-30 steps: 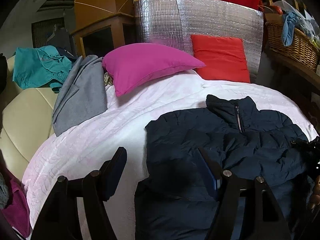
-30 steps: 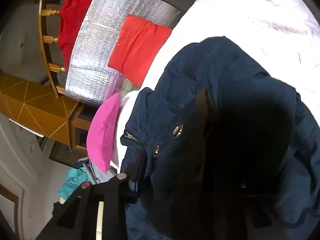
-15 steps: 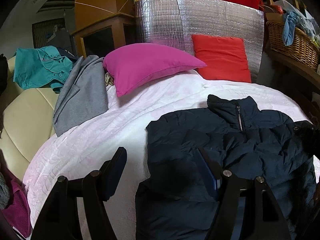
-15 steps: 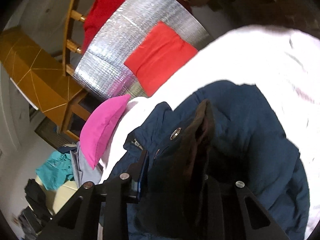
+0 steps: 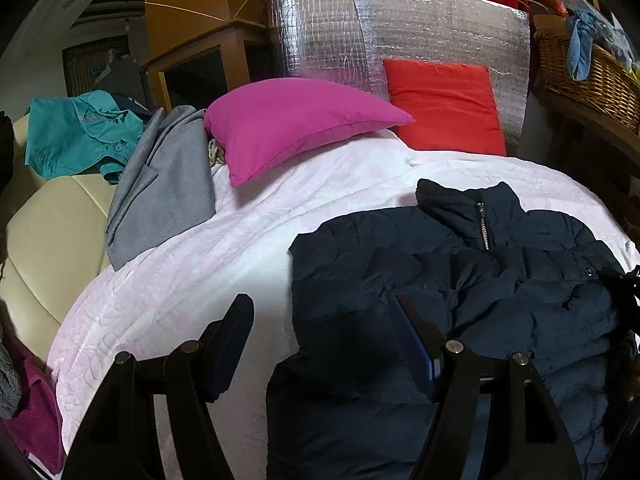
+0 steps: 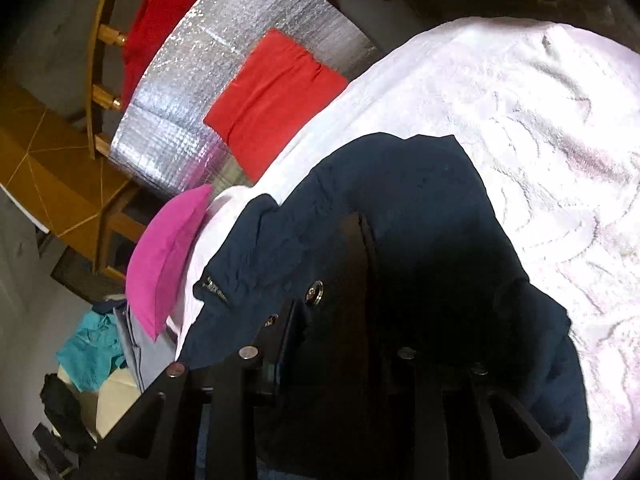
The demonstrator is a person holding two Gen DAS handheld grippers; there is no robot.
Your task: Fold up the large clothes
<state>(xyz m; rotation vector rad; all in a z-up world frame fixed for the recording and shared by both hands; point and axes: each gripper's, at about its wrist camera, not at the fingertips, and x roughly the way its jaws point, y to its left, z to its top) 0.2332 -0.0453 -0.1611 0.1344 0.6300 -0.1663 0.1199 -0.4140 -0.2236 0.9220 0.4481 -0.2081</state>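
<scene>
A dark navy puffer jacket (image 5: 460,280) lies on the white bedspread (image 5: 240,248), collar toward the pillows. My left gripper (image 5: 324,336) is open and empty, hovering over the jacket's left edge, one finger above the bedspread and one above the jacket. In the right wrist view the right gripper (image 6: 332,280) is shut on a fold of the navy jacket (image 6: 400,208) by its snap buttons, and holds the right side raised. The right gripper shows at the far right edge of the left wrist view (image 5: 624,280).
A magenta pillow (image 5: 296,128) and a red pillow (image 5: 440,108) lean on a silver foil panel (image 5: 400,32) at the head. A grey garment (image 5: 160,184) and teal garment (image 5: 76,136) lie left on a cream sofa (image 5: 48,240). A wicker basket (image 5: 584,68) stands right.
The right gripper has swung and carried the jacket's right side inward over the body. The left gripper has stayed still and open.
</scene>
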